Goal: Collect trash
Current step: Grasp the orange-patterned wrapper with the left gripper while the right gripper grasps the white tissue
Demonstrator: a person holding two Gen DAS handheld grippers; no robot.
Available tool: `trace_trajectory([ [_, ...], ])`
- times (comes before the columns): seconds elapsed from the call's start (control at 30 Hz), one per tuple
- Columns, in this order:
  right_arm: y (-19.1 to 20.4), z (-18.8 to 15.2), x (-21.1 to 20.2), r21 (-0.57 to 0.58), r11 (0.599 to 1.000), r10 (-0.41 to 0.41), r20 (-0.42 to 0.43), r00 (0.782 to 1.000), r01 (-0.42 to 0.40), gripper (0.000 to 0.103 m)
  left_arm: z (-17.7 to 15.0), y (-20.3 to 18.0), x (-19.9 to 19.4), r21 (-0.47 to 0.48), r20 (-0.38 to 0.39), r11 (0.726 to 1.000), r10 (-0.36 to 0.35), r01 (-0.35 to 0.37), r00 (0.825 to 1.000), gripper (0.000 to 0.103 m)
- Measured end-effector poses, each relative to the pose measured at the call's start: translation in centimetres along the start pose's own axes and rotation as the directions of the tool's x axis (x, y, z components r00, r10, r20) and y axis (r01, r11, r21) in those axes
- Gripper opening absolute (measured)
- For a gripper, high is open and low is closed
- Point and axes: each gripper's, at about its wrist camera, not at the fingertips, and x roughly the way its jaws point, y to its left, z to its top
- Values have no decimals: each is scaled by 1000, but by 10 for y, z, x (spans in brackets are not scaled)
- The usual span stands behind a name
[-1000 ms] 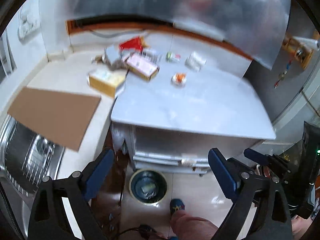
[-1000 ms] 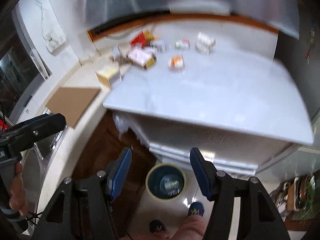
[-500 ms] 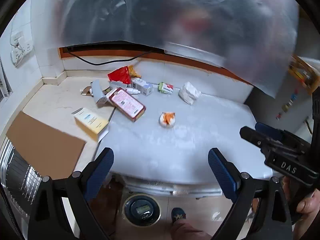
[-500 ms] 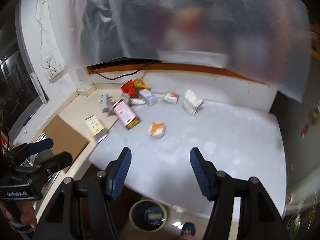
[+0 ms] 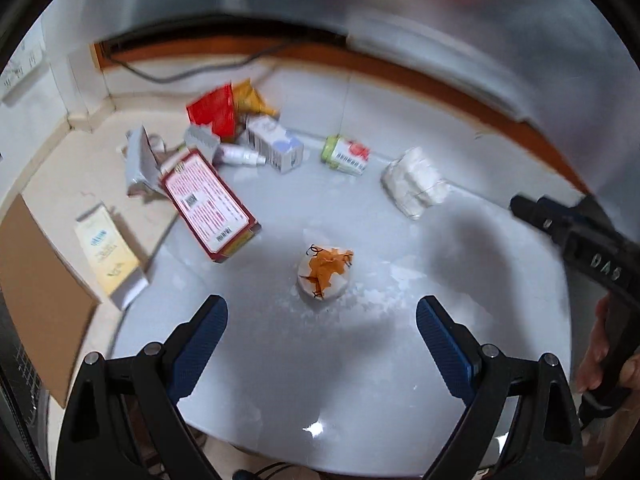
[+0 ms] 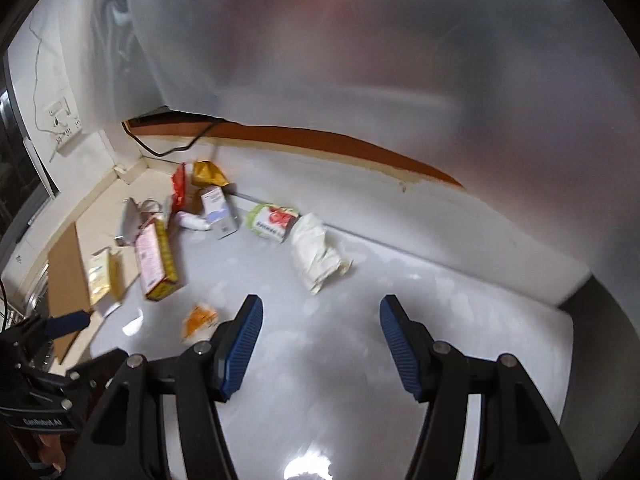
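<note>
Trash lies on a grey-white tabletop (image 5: 360,360). A crumpled white and orange wrapper (image 5: 325,271) sits just ahead of my open, empty left gripper (image 5: 322,334); it also shows in the right wrist view (image 6: 199,320). A crumpled white paper bag (image 6: 316,256) lies ahead of my open, empty right gripper (image 6: 320,330), also in the left wrist view (image 5: 414,188). Further back lie a red box (image 5: 210,206), a green and red packet (image 5: 346,155), a small white box (image 5: 274,148), a red packet (image 5: 212,114) and a small white bottle (image 5: 240,156).
A cream counter (image 5: 60,172) adjoins the table on the left, with a yellow-white box (image 5: 108,254), a brown cardboard sheet (image 5: 36,300) and grey torn packaging (image 5: 140,162). A wall with translucent plastic sheeting (image 6: 360,60) stands behind. A black cable (image 6: 176,148) runs along the wall.
Both grippers have risen and moved forward over the tabletop, closer to the trash. The bin on the floor has dropped out of view. Both stay open.
</note>
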Motion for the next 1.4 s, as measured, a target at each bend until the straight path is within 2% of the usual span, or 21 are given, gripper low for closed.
trace_trajectory([
  [0.23, -1, 21, 63, -76, 997, 11, -44, 999, -14, 61, 17, -8, 68, -34, -85, 999, 33, -36, 996, 94],
  [0.47, 6, 28, 115, -175, 985, -16, -83, 996, 1, 61, 23, -7, 105, -59, -144, 995, 67, -76, 987, 93],
  [0.53, 6, 28, 130, -188, 982, -19, -107, 994, -1, 61, 23, -5, 112, -66, -156, 995, 68, -79, 985, 87],
  [0.63, 7, 26, 144, -205, 979, -21, -133, 991, -7, 61, 21, -2, 120, -83, -185, 994, 52, -68, 981, 69],
  [0.67, 8, 25, 149, -213, 977, -22, -138, 990, -8, 61, 21, -3, 119, -81, -174, 994, 58, -73, 983, 65],
  [0.7, 9, 23, 151, -217, 976, -25, -139, 990, -6, 57, 21, -4, 119, -78, -166, 995, 53, -66, 985, 54],
  [0.73, 10, 22, 153, -221, 975, -23, -133, 991, -8, 52, 20, -6, 118, -71, -163, 995, 56, -68, 985, 50],
  [0.77, 10, 20, 152, -225, 974, -18, -133, 991, -13, 43, 19, -7, 116, -66, -157, 996, 56, -67, 986, 50],
  [0.97, 16, 13, 144, -228, 973, 4, -104, 995, -28, 21, 13, -6, 98, -83, -108, 995, 41, -50, 993, 50],
  [1.0, 16, 12, 141, -218, 975, 17, -104, 994, -40, 12, 11, -5, 91, -88, -101, 995, 40, -49, 994, 50],
  [1.4, 28, 0, 72, -113, 980, 158, -36, 987, -162, 12, 4, 20, 14, -136, 5, 991, 15, -14, 1000, 50],
])
